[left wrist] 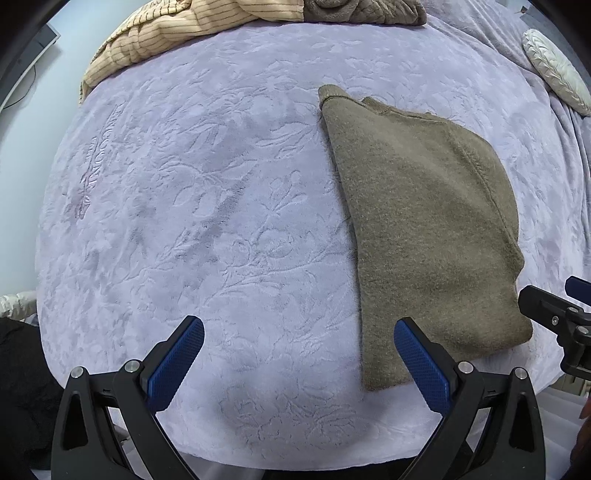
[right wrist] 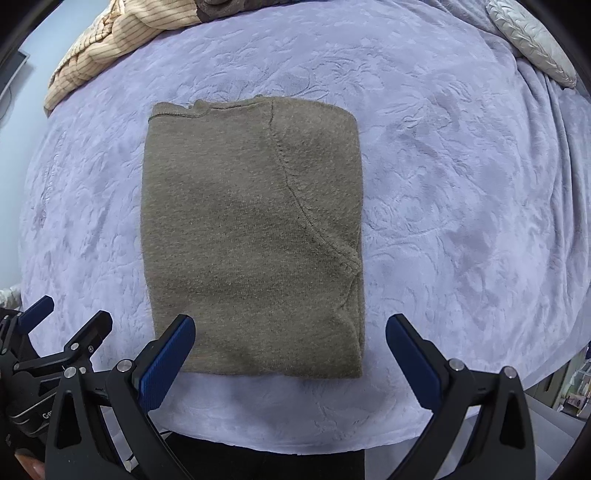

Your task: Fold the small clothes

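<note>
Right wrist view: the right gripper [right wrist: 290, 334] hangs low at the near edge of the bed, its blue-padded fingers [right wrist: 168, 360] spread wide and holding nothing. The left finger's tip overlaps the near left corner of the folded olive-brown sweater [right wrist: 251, 236]; whether it touches the knit cannot be told. The sweater lies flat as a neat rectangle on the lavender embossed blanket [right wrist: 461, 192], a curved seam running down its right half and a ribbed edge showing at the far left corner. The left gripper [right wrist: 70, 314] enters at the lower left, partly cut off by the frame.

Left wrist view: the left gripper [left wrist: 299, 330] has its fingers [left wrist: 177, 360] spread apart, empty, above bare blanket [left wrist: 192, 206]. The sweater [left wrist: 424, 229] lies to its right, with the right finger overlapping the near edge. Part of the right gripper [left wrist: 569, 291] shows at the right edge, mostly cut off.

Farther back, a beige striped quilt [right wrist: 122, 40] and a grey-brown garment [left wrist: 362, 11] sit bunched at the far edge, both cropped. A pale pleated cushion [right wrist: 532, 44] rests far right. Embossed lettering [left wrist: 92, 162] on the blanket is illegible. A pale wall [left wrist: 48, 81] shows at left.
</note>
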Demonstrator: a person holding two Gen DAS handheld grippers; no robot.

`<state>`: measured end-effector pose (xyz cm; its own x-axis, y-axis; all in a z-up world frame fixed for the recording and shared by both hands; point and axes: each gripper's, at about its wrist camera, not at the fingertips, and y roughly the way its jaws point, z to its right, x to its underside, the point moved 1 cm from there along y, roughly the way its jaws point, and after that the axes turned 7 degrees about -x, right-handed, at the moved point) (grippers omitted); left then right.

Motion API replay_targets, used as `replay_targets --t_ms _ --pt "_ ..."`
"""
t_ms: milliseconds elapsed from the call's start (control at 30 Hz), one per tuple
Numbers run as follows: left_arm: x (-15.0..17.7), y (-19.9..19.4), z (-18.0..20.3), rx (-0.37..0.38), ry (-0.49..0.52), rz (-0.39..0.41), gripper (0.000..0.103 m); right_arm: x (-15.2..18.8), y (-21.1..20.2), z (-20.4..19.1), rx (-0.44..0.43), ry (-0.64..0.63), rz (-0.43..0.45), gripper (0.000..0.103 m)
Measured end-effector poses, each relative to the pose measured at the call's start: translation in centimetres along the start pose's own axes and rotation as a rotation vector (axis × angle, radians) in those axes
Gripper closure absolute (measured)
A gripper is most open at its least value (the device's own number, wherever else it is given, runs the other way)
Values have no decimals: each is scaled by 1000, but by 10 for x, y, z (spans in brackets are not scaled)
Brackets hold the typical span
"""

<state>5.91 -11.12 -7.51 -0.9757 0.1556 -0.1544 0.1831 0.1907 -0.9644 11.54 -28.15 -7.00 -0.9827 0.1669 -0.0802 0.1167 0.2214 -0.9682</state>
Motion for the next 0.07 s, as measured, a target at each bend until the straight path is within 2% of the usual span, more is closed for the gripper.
replay_targets --t_ms 67 --pt "-1 1 -3 9 -1 1 0 0 0 -3 6 2 3 0"
